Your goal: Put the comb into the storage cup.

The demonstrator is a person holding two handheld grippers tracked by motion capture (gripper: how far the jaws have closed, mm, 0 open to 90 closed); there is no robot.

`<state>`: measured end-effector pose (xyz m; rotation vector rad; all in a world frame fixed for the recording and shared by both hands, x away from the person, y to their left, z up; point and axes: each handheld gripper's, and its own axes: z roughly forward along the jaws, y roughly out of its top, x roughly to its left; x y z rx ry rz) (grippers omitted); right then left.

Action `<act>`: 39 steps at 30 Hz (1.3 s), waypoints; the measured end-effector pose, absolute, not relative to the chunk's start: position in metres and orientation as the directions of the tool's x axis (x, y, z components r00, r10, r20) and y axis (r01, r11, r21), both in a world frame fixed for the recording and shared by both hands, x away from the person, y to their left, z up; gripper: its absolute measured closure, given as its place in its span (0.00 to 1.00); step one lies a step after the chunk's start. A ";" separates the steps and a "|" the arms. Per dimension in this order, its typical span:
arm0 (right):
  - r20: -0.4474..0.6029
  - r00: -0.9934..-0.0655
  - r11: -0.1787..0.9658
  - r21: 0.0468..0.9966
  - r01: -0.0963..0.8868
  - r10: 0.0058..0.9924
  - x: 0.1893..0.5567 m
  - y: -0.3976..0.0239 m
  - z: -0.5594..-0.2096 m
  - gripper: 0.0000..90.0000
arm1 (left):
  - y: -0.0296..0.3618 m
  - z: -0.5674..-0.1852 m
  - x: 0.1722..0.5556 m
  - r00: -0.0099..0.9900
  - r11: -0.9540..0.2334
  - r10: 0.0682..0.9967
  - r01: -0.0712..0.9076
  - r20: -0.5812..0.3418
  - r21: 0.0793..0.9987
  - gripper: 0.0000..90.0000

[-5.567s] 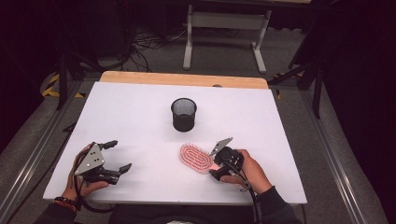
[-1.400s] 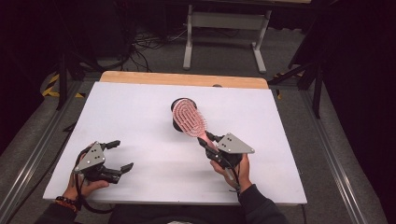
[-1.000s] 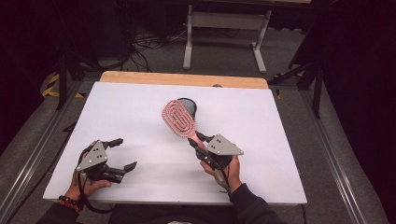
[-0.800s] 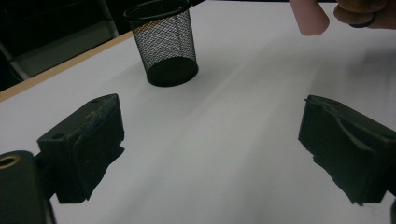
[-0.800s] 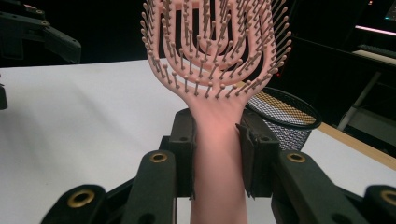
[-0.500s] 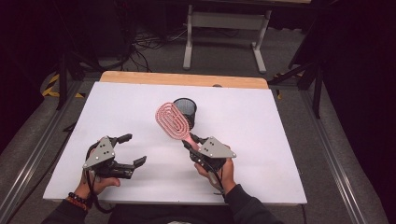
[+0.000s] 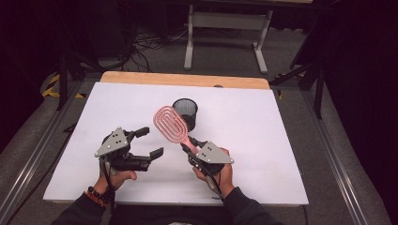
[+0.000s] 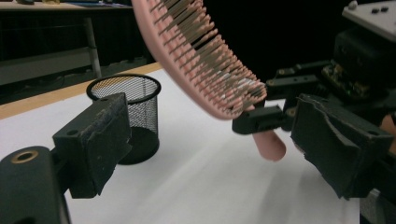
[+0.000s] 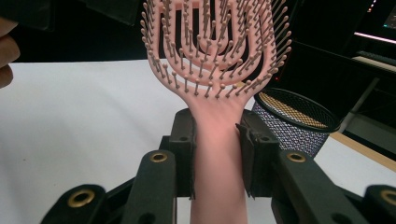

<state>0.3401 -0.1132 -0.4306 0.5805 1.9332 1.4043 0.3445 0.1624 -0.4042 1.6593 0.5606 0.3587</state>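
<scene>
The pink hairbrush (image 7: 171,125) is clamped by its handle in the right gripper (image 7: 190,146), head slanted up-left over the worktop (image 7: 281,140), while the left gripper (image 7: 146,143), jaws apart and just closing a bit, is parked right beside it.

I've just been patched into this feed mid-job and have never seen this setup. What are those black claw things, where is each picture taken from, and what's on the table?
There is no robot arm here: a person holds a two-jaw tool in each hand. The big picture comes from a fixed camera above the person's side of the white table. The other two come from cameras riding on each tool, looking along its black jaws.

The right hand-held gripper is clamped on the handle of a pink hairbrush, raised off the table with its head toward the left tool. The left hand-held gripper holds nothing. Its jaws stand apart, though they have just been closing a little, and its view shows the brush handle's end between them, untouched. A black mesh cup stands upright on the table behind the brush.
</scene>
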 end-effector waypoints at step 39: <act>-0.355 -0.611 0.388 0.918 -0.084 0.707 0.331 -0.110 -0.442 0.77 | 0.141 -0.394 0.361 0.832 0.141 0.496 0.204 -0.248 0.969 0.69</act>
